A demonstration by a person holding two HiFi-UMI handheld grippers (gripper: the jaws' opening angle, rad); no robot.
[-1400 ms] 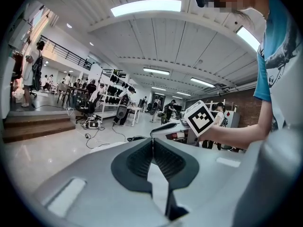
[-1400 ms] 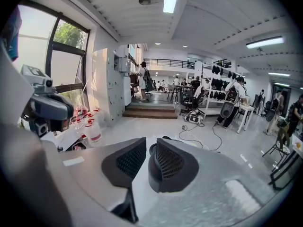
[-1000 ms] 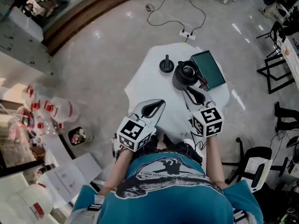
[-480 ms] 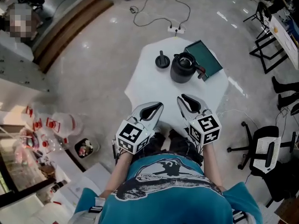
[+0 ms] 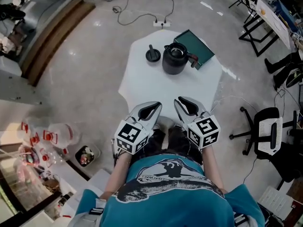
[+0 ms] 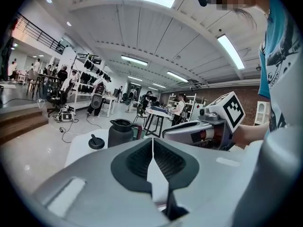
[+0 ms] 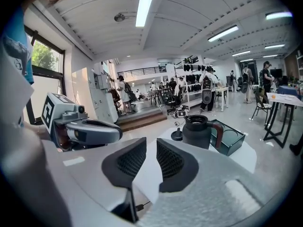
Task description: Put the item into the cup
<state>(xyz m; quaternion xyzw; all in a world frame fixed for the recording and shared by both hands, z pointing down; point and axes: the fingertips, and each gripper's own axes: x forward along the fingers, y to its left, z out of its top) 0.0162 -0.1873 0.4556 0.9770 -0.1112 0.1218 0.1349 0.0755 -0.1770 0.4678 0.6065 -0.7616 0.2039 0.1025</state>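
Being held side by side at the 6 o'clock edge of the white table (image 5: 156, 86), both grippers are pointed toward 12 o'clock; L gripper (image 5: 154, 107) is at 9 o'clock of R gripper (image 5: 182, 103), near it but not touching. In the left gripper view the L jaws are seen pressed together, only a hairline seam between the ribbed pads, w/ nothing pinched. In the right gripper view the R jaws are seen slightly spread, a narrow gap between the pads; nothing is held in it, only table surface shows through.

The black cup (image 5: 173, 60), jug-shaped w/ a side handle, is stood upright toward the table's 12 o'clock side, well apart from both grippers; its mouth is uncovered. The black knobbed item (image 5: 152, 55) is laid on the table just beside the cup, at its 9 o'clock, not inside it. A green box (image 5: 198, 45) is placed at approx. 2 o'clock of the cup, close by the handle; whether they touch can't be told.

On the floor, a power strip w/ cables (image 5: 160, 23) is seen at 12 o'clock of the table; an office chair (image 5: 267, 136) is seen at its 4 o'clock.
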